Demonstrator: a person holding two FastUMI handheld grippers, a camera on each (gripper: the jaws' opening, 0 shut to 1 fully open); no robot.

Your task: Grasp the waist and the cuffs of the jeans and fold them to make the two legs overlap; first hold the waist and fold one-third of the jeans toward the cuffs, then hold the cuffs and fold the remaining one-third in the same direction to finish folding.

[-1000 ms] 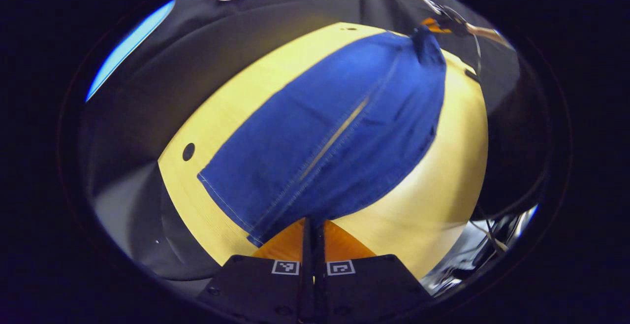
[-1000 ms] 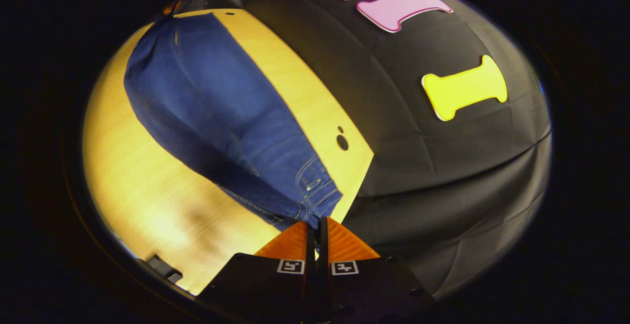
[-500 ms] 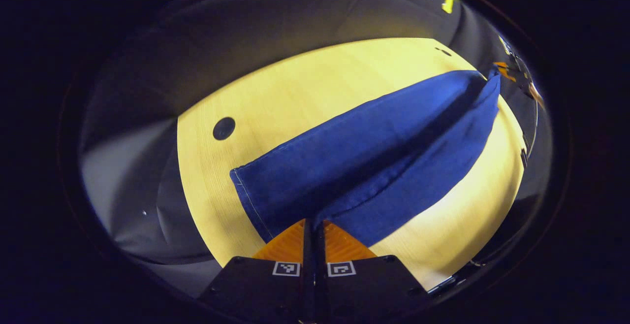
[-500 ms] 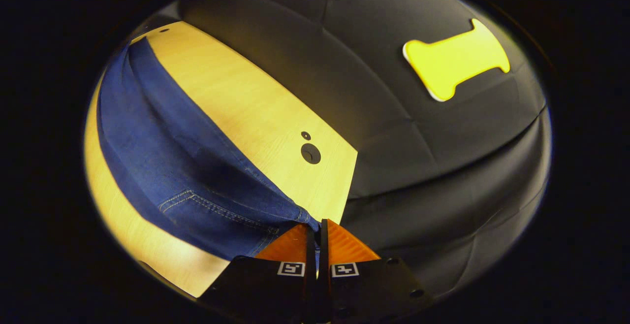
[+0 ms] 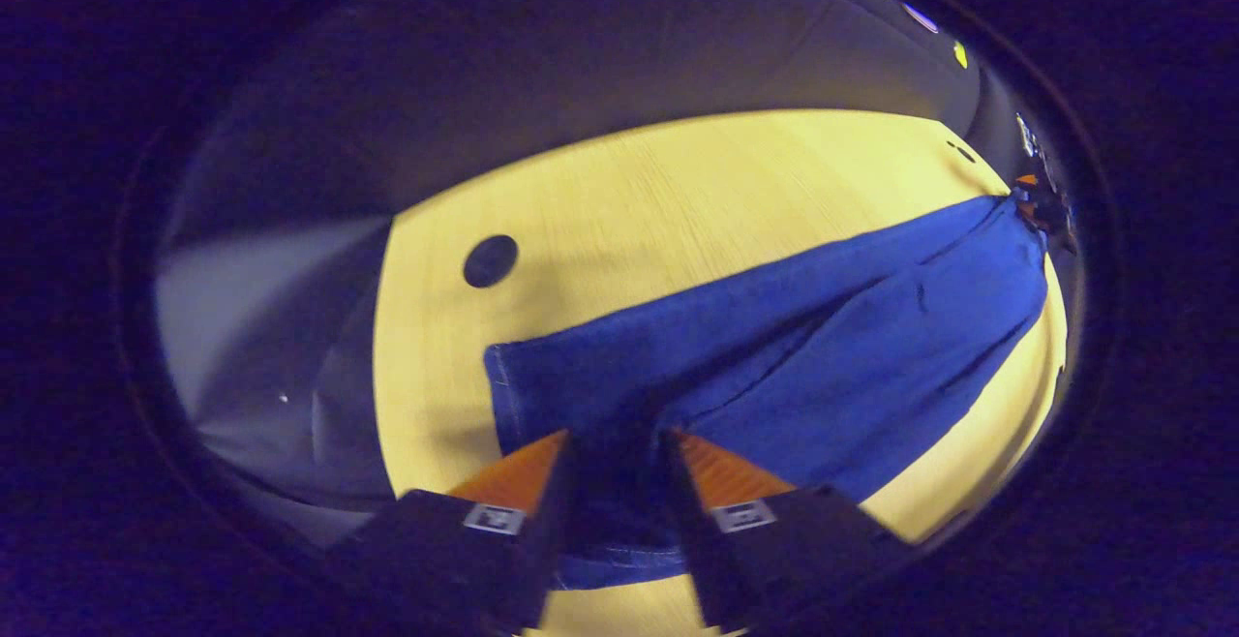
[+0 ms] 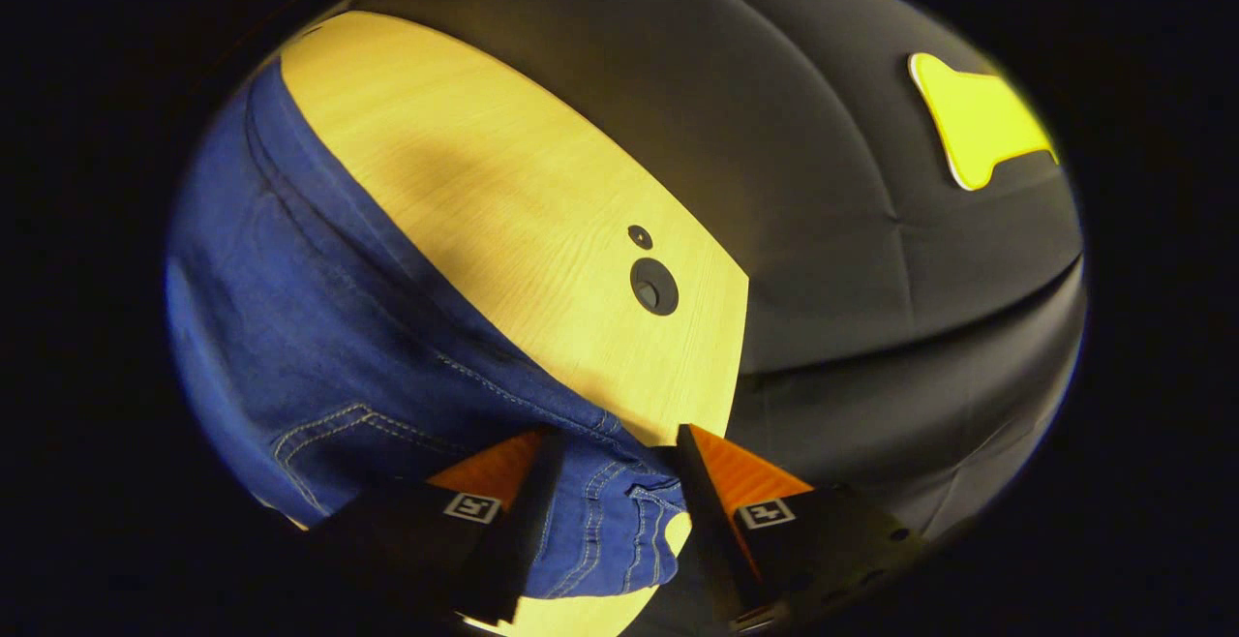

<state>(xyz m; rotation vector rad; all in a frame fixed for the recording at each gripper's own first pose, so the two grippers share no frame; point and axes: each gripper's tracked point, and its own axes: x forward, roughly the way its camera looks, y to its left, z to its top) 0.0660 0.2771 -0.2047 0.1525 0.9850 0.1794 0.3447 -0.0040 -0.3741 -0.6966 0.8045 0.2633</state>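
**Left gripper view and right gripper view: both grippers spread over the jeans ends**

Left gripper view: the left gripper [image 5: 617, 453] is seen with its fingers spread apart. The cuff end of the blue jeans [image 5: 794, 366] lies between and just beyond the two fingers; no pinch on the cloth is seen. The jeans are laid flat on the pale wooden table [image 5: 629, 201], running away toward the upper right, with a fold line along their length. At the far end, against the waist, the other gripper is glimpsed, too small for its state to be told. A round hole [image 5: 490, 260] in the tabletop is noted left of the cuff, apart from the cloth.

Right gripper view: the right gripper [image 6: 613, 468] is likewise spread, fingers on either side of the waistband, where belt loops and pocket stitching are seen. The jeans [image 6: 319, 327] stretch off to the upper left. A grommet hole [image 6: 653, 286] and a smaller hole beside it are noted near the table edge [image 6: 721, 366], clear of the denim. Black cloth wall [image 6: 852, 269] stands behind.
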